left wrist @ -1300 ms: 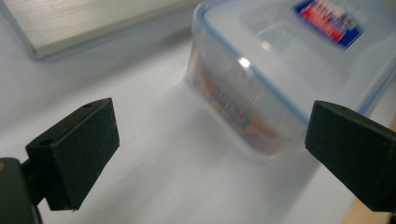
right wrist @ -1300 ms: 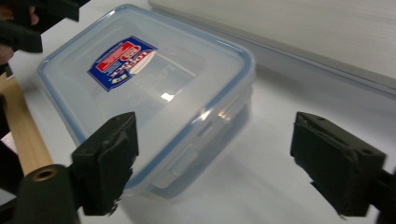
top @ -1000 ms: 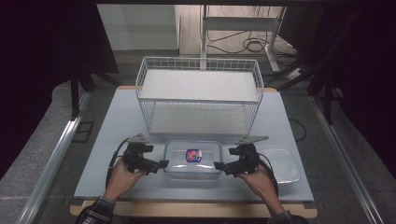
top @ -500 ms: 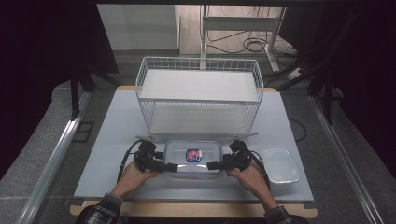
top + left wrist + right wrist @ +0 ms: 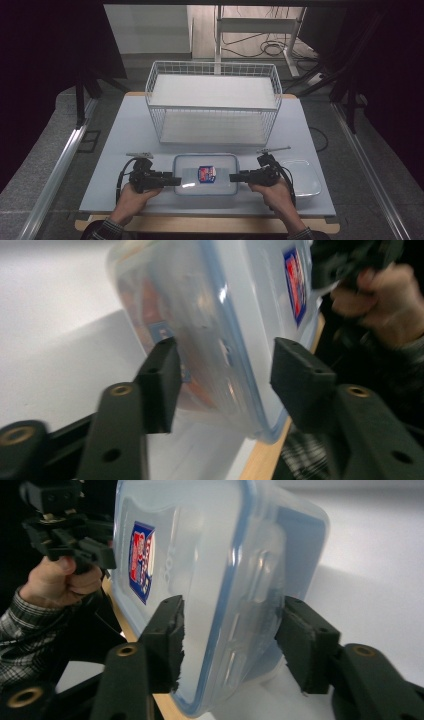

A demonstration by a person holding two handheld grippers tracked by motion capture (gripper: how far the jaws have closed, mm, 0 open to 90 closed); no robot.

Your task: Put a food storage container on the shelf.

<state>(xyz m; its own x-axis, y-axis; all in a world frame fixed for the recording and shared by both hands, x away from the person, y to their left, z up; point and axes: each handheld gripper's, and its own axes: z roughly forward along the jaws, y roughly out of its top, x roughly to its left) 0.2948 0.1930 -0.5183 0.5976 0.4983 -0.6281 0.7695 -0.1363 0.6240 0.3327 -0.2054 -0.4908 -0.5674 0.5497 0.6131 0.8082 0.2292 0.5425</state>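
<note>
**Lidded Food Box Flanked by Both Grippers at the Bench Front**

A clear plastic food box [image 5: 205,174] with a blue-sealed lid rests near the front edge of the bench [image 5: 125,130], in front of a white wire basket [image 5: 212,102]. The lid carries a small red-and-blue label [image 5: 206,173]. In the left gripper view, reddish-orange contents show through the box wall; what they are cannot be made out.

The left gripper [image 5: 176,181] meets the box's left end and the right gripper [image 5: 233,177] its right end. In each gripper view the fingers [image 5: 160,385] stand apart, one on either side of the box rim, with a gap between pad and plastic on at least one side. Neither pair is clamped on the box.

The wire basket has two flat white levels, both bare. A second clear container [image 5: 301,176] sits just right of the right hand [image 5: 272,190]; its inside appears empty.

Hard to make out: the left gripper view is motion-blurred, and the label text is illegible. The box's near corner overhangs the bench's wooden edge in both gripper views.
</note>
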